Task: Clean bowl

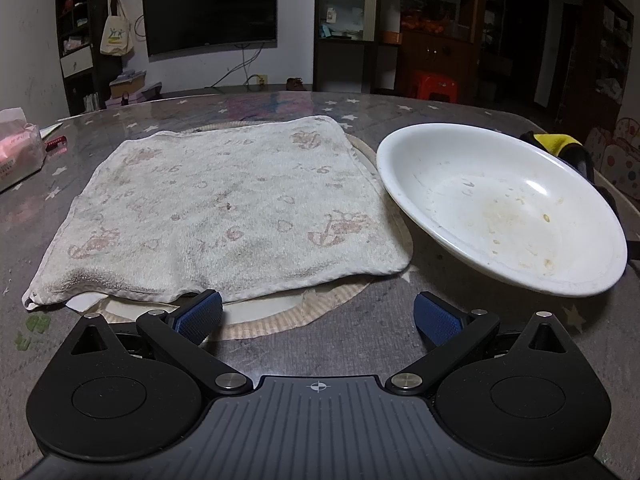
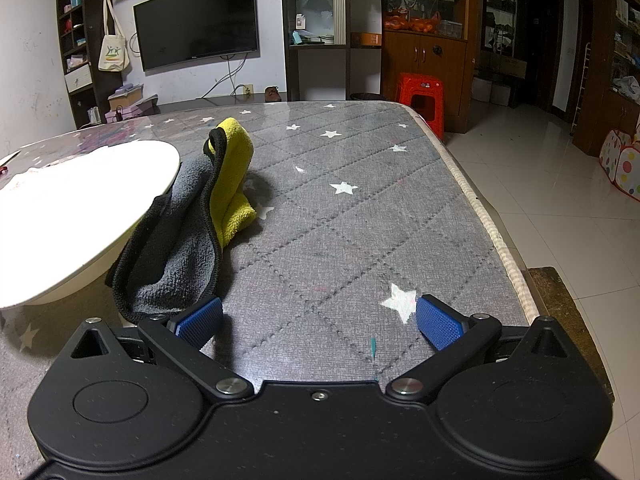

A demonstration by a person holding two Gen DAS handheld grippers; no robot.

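White and glossy, the bowl [image 1: 500,208] is wide and shallow, and it is plainly unwashed: a yellowish-brown smear sits in its well, with small crumbs and streaks scattered up the slope. It is tipped, its right rim propped on a grey and yellow cloth [image 2: 188,232] so the inside faces the left wrist camera. In that view it lies at about 2 o'clock from the left gripper [image 1: 318,316]; in the right wrist view it is at 10 o'clock [image 2: 76,216], and the cloth runs out from under it toward the right gripper [image 2: 320,318].

By my reckoning nothing of the cleaning is done. No cloth touches the inside, and neither of the 2 grippers has hold of anything.

A worn white towel [image 1: 224,208] with faded pink prints lies flat just left of the bowl, at 12 o'clock from the left gripper, its near edge close to the left finger pad [image 1: 198,314]. Both grippers stand wide apart and empty over the grey, star-patterned table [image 2: 360,216]. The right one's left pad [image 2: 200,320] is just beside the grey cloth's near end; whether it touches I cannot tell.
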